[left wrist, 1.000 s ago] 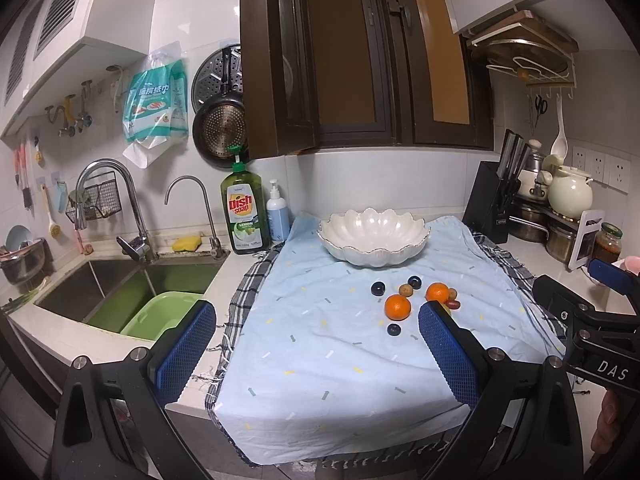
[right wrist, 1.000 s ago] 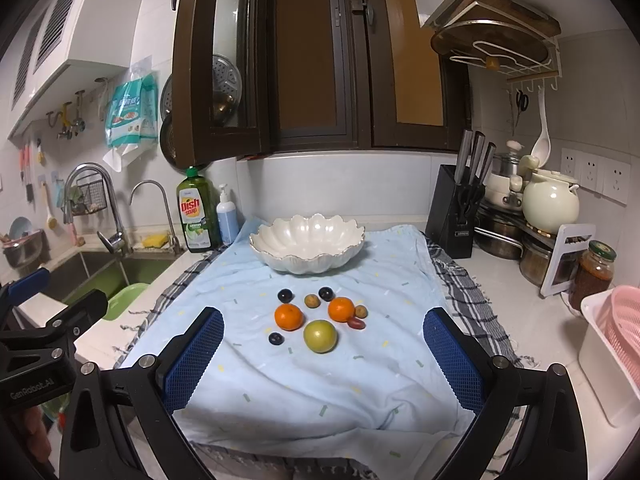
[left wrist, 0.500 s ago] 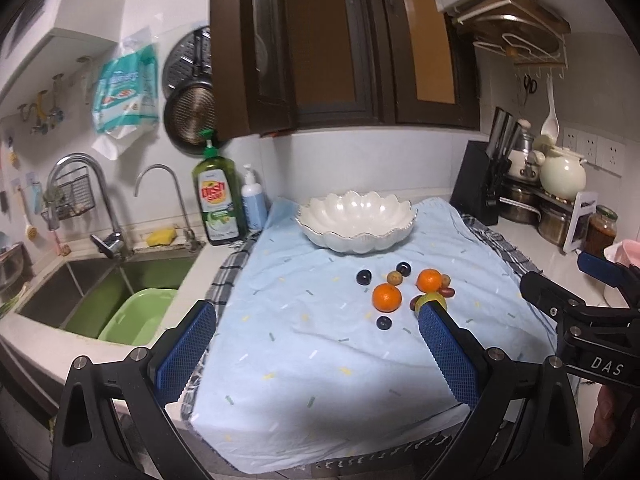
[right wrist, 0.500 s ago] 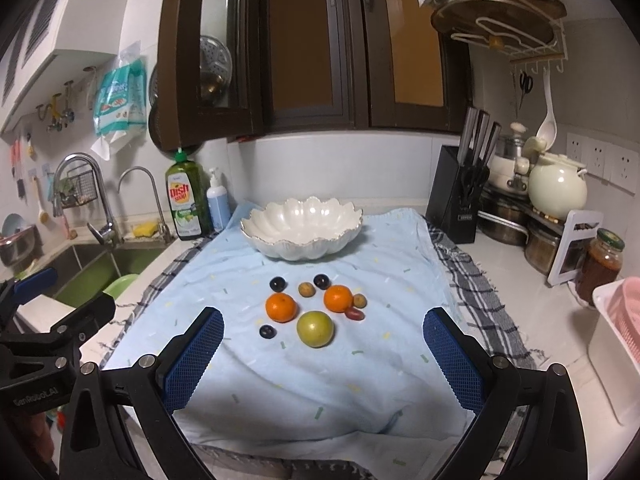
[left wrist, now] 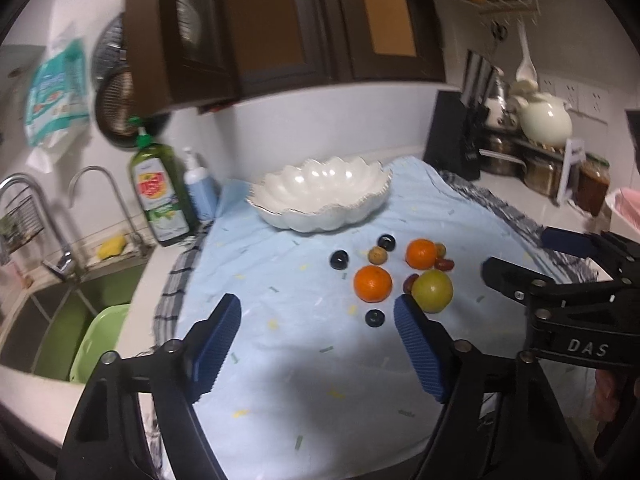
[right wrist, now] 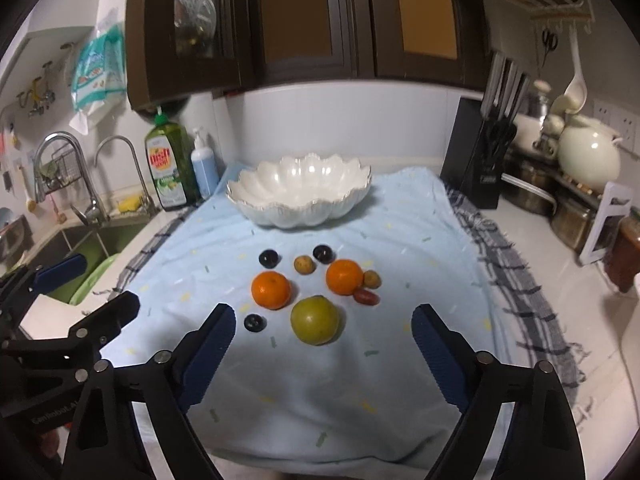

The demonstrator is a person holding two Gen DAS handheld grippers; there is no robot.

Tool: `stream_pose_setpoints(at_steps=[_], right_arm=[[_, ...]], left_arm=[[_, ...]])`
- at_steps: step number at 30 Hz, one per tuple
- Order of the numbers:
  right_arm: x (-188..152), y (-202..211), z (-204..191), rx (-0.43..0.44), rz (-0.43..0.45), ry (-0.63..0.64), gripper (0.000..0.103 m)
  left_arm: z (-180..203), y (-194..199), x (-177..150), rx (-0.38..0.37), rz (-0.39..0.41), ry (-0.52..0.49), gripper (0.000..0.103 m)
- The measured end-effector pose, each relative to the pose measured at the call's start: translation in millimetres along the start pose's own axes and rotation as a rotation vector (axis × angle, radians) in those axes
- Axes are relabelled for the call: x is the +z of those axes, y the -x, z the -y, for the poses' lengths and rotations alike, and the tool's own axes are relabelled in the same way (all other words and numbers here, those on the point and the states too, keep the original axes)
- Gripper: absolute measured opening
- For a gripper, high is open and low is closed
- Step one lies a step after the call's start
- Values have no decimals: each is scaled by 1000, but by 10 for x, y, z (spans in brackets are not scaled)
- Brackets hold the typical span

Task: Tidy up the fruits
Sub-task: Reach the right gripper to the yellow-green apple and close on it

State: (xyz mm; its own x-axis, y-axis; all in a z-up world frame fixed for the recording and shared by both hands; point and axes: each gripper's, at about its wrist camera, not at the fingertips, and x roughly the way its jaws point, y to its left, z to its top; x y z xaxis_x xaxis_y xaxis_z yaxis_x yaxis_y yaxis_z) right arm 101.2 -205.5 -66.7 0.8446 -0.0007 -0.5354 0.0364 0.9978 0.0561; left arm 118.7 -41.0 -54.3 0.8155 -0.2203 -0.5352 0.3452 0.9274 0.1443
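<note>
Several fruits lie on a light blue cloth (right wrist: 328, 392): two oranges (right wrist: 271, 290) (right wrist: 344, 276), a green apple (right wrist: 315, 320), dark plums (right wrist: 268, 258), small brown fruits (right wrist: 304, 265) and a red one (right wrist: 366, 297). A white scalloped bowl (right wrist: 298, 192) stands empty behind them; it also shows in the left wrist view (left wrist: 320, 194). My left gripper (left wrist: 318, 346) is open and empty, above the cloth in front of the fruits (left wrist: 372, 283). My right gripper (right wrist: 322, 354) is open and empty, just before the apple.
A sink (left wrist: 60, 312) with a green basin (left wrist: 100, 340) lies at the left, with dish soap (right wrist: 167, 168) beside it. A knife block (right wrist: 484, 168), pots and a cream kettle (right wrist: 588, 160) stand at the right. Dark cabinets hang overhead.
Both grippers have moved forward and lower toward the fruits, which now look larger. The left gripper has swung right. Both stay open and empty.
</note>
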Motion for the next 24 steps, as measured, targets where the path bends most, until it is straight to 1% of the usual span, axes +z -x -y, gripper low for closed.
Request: stream_pose_setpoints(at_steps=[1,2,7,11,16,21,24], right_arm=[[-3,-63,-4,3,-15,1,86],[-6,-133,-3,4,-31,2,84],[-42,-480,-14,10,-114,-6,78],[-78,-706,-10,9,-165,-13,72],[-109,-918,8,25,-208,-33,69],[-128,-1076,-5,38,-250,-42,66],[-133,-1133,-3,44,-266,-47,63]], left_arm=[[10,-74,-5,-20,-7,-13,73],[19,-120,-12,-32,-10,-20,72],[80,-504,-57,-112,-63,-79,60],[107,-769,-110,-171,-121,-92,55],[132,-1068,-177,-243,-195,-102,43],[181,-1212,-204,-293,-215,-127,39],[229,-1266,-196,-311,-214,-150,38]])
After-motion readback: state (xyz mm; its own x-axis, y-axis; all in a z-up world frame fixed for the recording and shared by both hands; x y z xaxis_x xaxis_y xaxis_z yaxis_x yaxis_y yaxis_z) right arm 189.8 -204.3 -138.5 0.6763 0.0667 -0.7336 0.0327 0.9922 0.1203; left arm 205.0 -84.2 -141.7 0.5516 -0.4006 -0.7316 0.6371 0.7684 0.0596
